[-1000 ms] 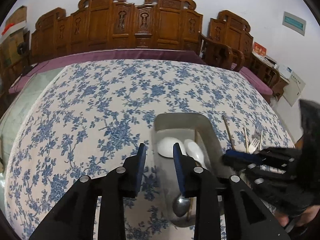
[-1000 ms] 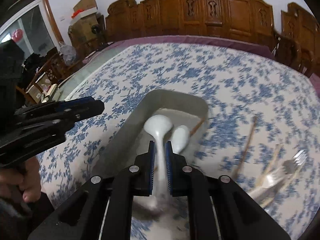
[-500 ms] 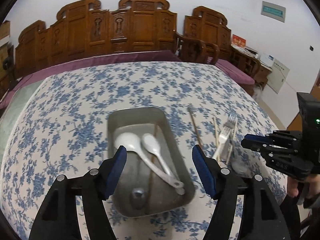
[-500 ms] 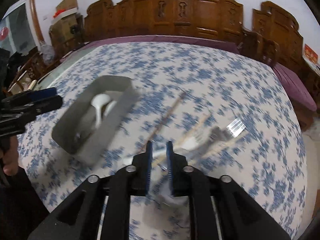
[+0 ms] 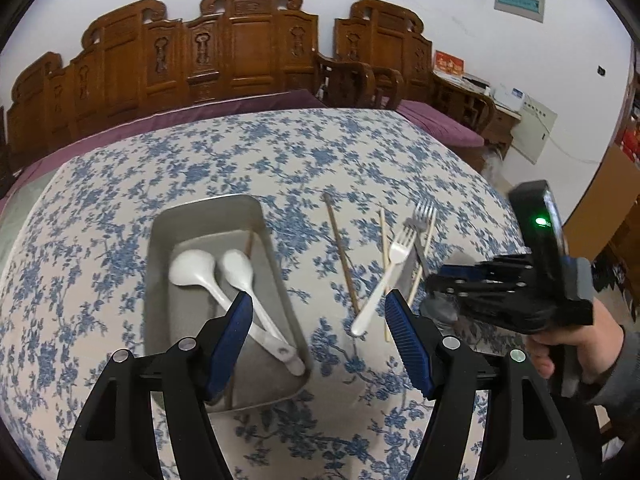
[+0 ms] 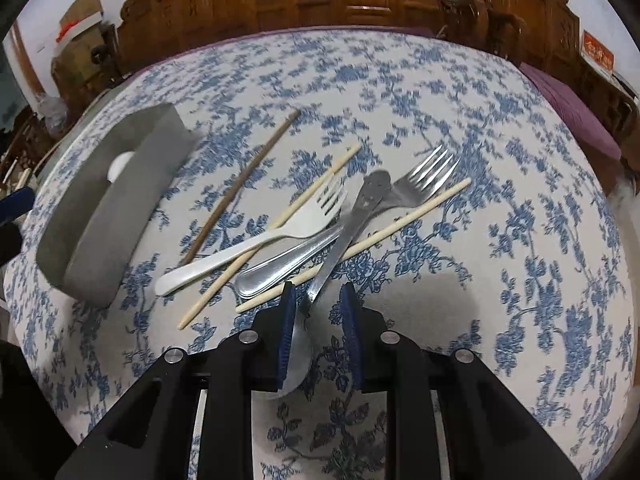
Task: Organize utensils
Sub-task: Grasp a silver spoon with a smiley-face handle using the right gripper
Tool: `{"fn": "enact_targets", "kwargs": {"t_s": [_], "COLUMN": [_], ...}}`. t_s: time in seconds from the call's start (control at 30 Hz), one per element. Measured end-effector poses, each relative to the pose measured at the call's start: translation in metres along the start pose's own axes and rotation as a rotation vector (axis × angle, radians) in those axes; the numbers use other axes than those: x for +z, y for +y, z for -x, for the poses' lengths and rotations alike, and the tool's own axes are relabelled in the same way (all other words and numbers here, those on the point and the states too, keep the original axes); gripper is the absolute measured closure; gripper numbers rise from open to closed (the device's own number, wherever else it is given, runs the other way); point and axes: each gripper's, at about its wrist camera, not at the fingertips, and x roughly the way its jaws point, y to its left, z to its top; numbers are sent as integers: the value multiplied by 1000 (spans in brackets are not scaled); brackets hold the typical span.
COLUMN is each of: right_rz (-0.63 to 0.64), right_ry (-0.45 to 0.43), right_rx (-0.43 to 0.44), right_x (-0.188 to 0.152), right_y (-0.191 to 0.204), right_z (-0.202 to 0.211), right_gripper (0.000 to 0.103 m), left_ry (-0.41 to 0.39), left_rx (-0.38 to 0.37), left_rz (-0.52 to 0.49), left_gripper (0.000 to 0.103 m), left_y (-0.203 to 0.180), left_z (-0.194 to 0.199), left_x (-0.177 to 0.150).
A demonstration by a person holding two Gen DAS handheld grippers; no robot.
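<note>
**Utensil sorting: tray part-filled, loose cutlery on the cloth**

Carved wooden chairs line the white wall across the top of the left wrist view; below them a table under a blue-flowered cloth fills most of both frames.

Metal tray — lower centre-left of the left wrist view, resting on the cloth. Inside it lie two white spoons side by side, bowls toward the top of the frame, handles running to the lower right, with a thin brown stick beside them near the tray's right wall. In the right wrist view the same tray sits at the left edge, one white bowl just visible over its wall.

Loose cutlery lies in a crossed pile right of the tray, apart from it: a dark brown chopstick, two pale chopsticks, a white plastic fork, a metal fork and a metal spoon whose handle runs up over the fork.

Left gripper — blue pads well apart, nothing between them, hanging over the tray's right wall and the cloth beside it.

Right gripper — pads a narrow gap apart, with the metal spoon's neck and bowl lying between them; contact with the pads is not visible. A hand holds it at the right edge of the left wrist view.
</note>
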Motion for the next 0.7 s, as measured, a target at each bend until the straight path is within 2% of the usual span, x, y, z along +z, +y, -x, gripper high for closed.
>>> {"fn": "enact_targets", "kwargs": {"t_s": [0.2, 0.33, 0.4, 0.7], "right_rz": [-3, -26, -33, -54], "right_ry": [19, 45, 59, 86], "right_rx": [-55, -94, -108, -97], "right_x": [7, 10, 9, 1], "right_y": [7, 7, 6, -7], "right_z": [-10, -12, -11, -4], "right_gripper": [78, 81, 86, 96], "left_ry": [18, 24, 25, 27], "left_rx": [1, 0, 1, 2], "left_rz": [-29, -31, -30, -41], "left_gripper": [37, 37, 37, 37], "left_y": [-12, -14, -14, -16], "left_z": [-7, -8, -8, -9], "left_x": [-6, -8, -8, -6]}}
